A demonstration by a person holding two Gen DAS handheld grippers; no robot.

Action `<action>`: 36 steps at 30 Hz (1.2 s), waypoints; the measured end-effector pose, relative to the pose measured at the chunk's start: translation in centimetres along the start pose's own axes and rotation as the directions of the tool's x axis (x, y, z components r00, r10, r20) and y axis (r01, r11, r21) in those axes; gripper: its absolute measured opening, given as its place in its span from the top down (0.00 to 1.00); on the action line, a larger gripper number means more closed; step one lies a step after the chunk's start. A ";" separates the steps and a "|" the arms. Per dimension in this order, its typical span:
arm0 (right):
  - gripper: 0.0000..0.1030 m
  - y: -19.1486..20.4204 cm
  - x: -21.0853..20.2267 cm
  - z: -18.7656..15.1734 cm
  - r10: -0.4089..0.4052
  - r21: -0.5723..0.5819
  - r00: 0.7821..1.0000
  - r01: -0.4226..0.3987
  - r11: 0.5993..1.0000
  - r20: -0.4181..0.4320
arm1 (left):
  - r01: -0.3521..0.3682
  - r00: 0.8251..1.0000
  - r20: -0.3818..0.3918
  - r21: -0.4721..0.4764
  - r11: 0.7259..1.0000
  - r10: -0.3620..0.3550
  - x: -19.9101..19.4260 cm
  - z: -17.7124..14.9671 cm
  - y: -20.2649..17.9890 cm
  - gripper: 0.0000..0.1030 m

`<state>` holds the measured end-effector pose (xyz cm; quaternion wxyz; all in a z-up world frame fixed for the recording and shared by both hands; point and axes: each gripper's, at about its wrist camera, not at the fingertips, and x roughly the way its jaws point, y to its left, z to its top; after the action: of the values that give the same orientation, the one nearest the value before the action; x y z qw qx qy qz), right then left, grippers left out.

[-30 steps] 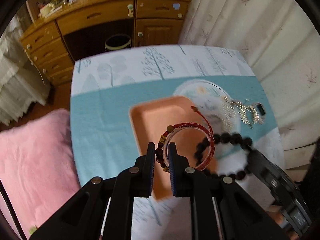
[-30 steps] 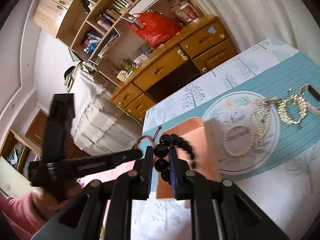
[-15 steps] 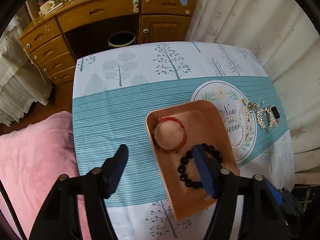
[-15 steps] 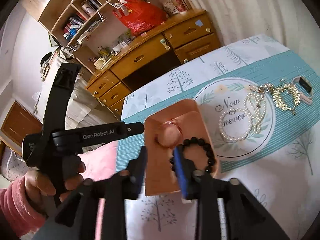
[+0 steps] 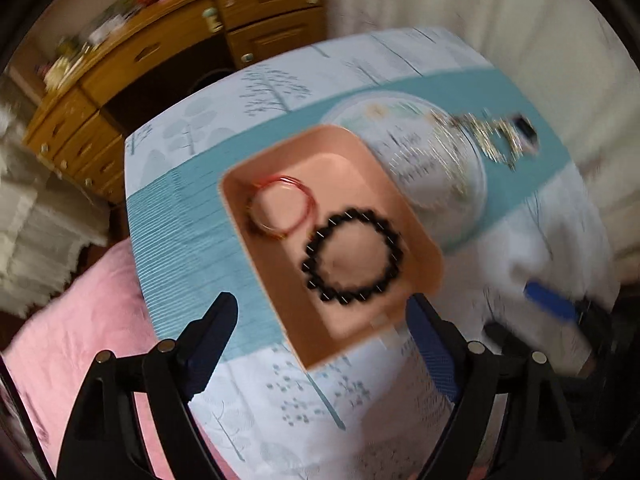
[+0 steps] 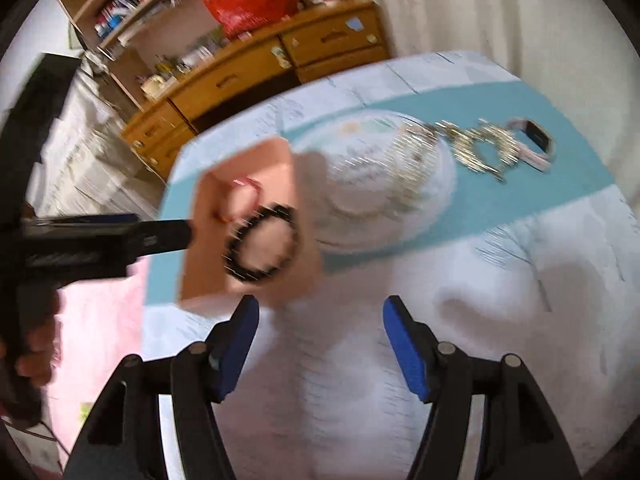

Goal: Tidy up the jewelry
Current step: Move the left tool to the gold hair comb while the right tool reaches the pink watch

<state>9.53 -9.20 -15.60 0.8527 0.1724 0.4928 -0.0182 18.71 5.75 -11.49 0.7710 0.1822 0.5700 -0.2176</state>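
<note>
A pink tray lies on the tablecloth and holds a red cord bracelet and a black bead bracelet. My left gripper hangs above the tray's near end, its jaws opening, with nothing pressed between them. My right gripper is over the white cloth just in front of the tray, jaws opening and empty. A pearl necklace, gold chains and a watch lie on the cloth to the right. Both views are blurred.
A round printed mat lies right of the tray. A pink cushion sits beside the table on the left. A wooden dresser stands behind, and a curtain hangs at the right. A hand holds the left tool.
Both grippers let go of their bracelets, which now lie in the tray. The jaws of both have spread wide, and both views have swung and blurred.
</note>
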 end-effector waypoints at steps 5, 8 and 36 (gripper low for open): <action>0.32 -4.3 -0.1 -0.4 -0.113 -0.064 0.991 0.108 0.992 -0.067 | -0.009 0.996 -0.088 0.093 0.996 0.017 0.7 -2.4 -4.8 0.18; 0.31 -7.0 -0.5 0.0 -0.171 -0.119 0.981 0.160 0.980 -0.089 | 0.018 0.985 -0.172 0.087 0.996 -0.003 1.6 -3.1 -7.7 0.18; 0.21 -19.3 2.4 9.6 -0.158 -0.616 0.987 0.148 0.774 0.039 | 0.175 0.977 -0.066 -0.300 0.938 -0.203 9.8 11.5 -15.6 0.14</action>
<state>14.92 -29.97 -18.59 0.8540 -0.1560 0.4905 0.0756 21.93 -14.64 -18.10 0.7367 0.0209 0.6471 -0.1952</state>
